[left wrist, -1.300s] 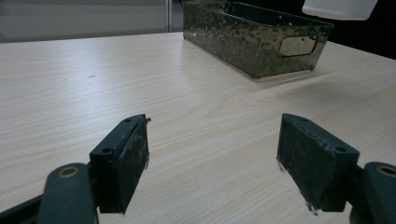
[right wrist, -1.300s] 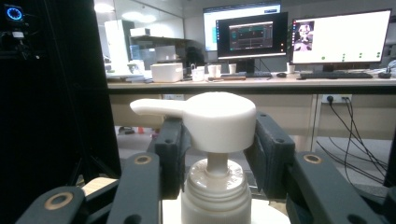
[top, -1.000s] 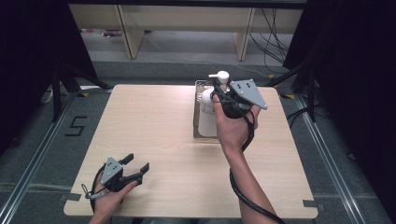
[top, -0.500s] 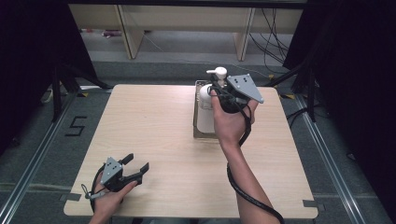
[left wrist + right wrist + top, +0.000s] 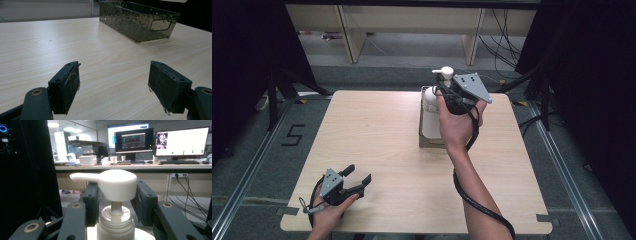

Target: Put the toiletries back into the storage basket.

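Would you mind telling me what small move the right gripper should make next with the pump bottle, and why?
Probably lift a little higher and straight up. The right gripper has its jaws closed on the neck of the pump bottle, whose body seems to sit partly inside the metal tray. A sideways move now might catch the tray's wall. The left gripper rests open, far off.

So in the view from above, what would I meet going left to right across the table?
Left tool, open on the near left corner → bare wooden table → metal tray → white pump bottle gripped by the right tool.
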`<state>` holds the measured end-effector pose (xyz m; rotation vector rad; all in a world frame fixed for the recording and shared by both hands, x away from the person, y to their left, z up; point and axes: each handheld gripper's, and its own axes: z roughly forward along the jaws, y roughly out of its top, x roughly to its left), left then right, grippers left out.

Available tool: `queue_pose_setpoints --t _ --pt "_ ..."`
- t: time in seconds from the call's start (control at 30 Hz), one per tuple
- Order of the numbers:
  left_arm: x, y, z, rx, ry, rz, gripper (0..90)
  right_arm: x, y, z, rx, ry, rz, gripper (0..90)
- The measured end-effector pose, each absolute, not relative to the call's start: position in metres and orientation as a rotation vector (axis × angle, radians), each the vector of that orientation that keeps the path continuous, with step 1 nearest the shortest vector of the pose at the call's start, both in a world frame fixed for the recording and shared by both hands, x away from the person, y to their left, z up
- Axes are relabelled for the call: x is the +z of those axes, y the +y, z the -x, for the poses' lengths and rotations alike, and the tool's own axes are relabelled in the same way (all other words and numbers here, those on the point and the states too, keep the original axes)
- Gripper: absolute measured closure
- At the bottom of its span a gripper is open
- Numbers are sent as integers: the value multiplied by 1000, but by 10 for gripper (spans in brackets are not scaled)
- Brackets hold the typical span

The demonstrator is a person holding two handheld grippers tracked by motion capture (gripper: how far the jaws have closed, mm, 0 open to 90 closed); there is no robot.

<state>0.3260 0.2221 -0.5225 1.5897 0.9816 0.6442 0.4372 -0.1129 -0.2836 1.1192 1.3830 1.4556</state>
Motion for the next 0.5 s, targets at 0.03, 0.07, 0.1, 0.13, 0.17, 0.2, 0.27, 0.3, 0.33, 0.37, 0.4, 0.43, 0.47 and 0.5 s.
queue_pose_setpoints --t 0.03,0.07,0.1,0.13,0.17,0.2,0.27,0.3,0.33,0.37,0.4,0.43,0.47,0.5 --pt "-523 222 -326 645 979 -1591 243 -283 -112 -438 1452 1381 -1123 604" --pt "-523 222 -326 645 979 -1591 243 -283 -112 -438 1452 1381 -1123 604" --pt "-523 222 -326 644 980 -1591 243 -283 -112 -438 1452 1380 -1121 603" --pt "-523 222 -326 644 981 -1591 243 -283 -111 -439 1462 1382 -1129 603" --pt "-523 222 -326 645 980 -1591 244 -283 -112 -439 1458 1385 -1136 603" --pt "-523 222 -326 647 976 -1592 245 -284 -112 -440 1448 1392 -1133 603" --pt "-522 221 -326 648 976 -1596 245 -285 -112 -442 1450 1388 -1134 603" --pt "-523 221 -326 647 977 -1592 245 -285 -112 -442 1450 1388 -1134 603" --pt "-523 222 -326 646 979 -1591 245 -285 -112 -442 1448 1387 -1132 603" --pt "-523 222 -326 645 983 -1590 245 -286 -112 -443 1447 1380 -1132 603" --pt "-523 222 -326 645 982 -1588 245 -286 -112 -444 1444 1385 -1131 603" --pt "-523 222 -326 646 982 -1590 245 -286 -111 -445 1445 1385 -1132 603" --pt "-523 222 -326 647 979 -1591 245 -287 -111 -445 1441 1391 -1135 603" --pt "-523 221 -326 647 978 -1591 245 -287 -111 -446 1439 1392 -1135 603"
